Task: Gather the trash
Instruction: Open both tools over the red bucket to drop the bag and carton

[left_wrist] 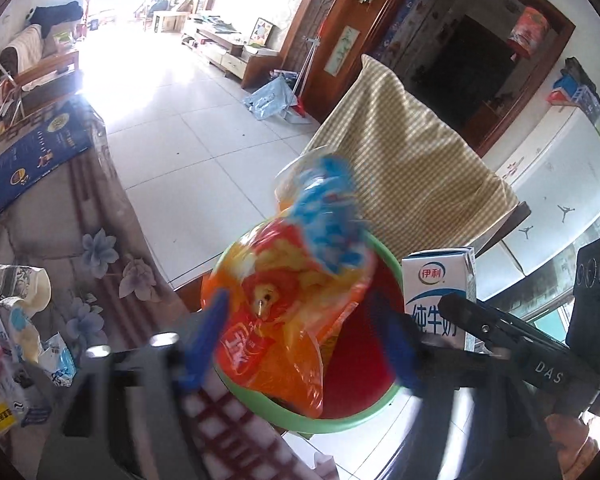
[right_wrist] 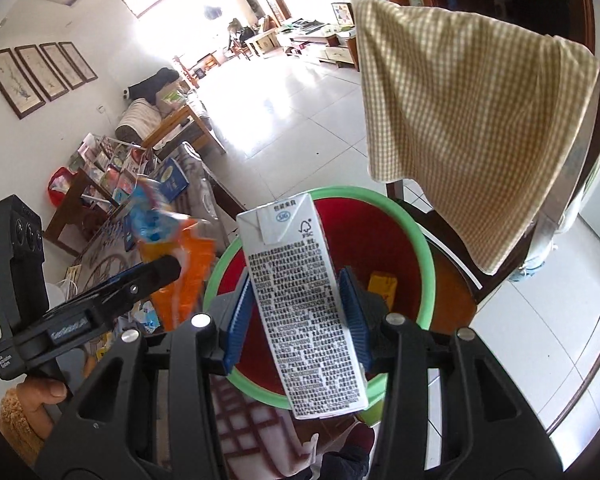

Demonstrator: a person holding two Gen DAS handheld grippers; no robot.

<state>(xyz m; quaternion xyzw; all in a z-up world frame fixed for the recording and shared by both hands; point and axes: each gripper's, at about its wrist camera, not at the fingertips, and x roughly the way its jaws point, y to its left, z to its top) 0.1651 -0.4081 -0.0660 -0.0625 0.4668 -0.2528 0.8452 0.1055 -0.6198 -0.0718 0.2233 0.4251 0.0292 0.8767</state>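
In the right wrist view the right gripper (right_wrist: 296, 308) has its blue pads at the two sides of the milk carton (right_wrist: 300, 308); whether they still press it I cannot tell; the carton's long axis runs up the frame, tilted left at the top. It hangs directly over the green-rimmed bin (right_wrist: 424, 248), which sits lower centre on a chair seat; a yellow scrap lies inside. In the left wrist view the left gripper (left_wrist: 300, 340) stands wide apart, the orange snack bag (left_wrist: 284, 312) loose between the pads, also over the bin (left_wrist: 332, 424). More wrappers (left_wrist: 24, 332) lie at the lower left, on the flowered cloth.
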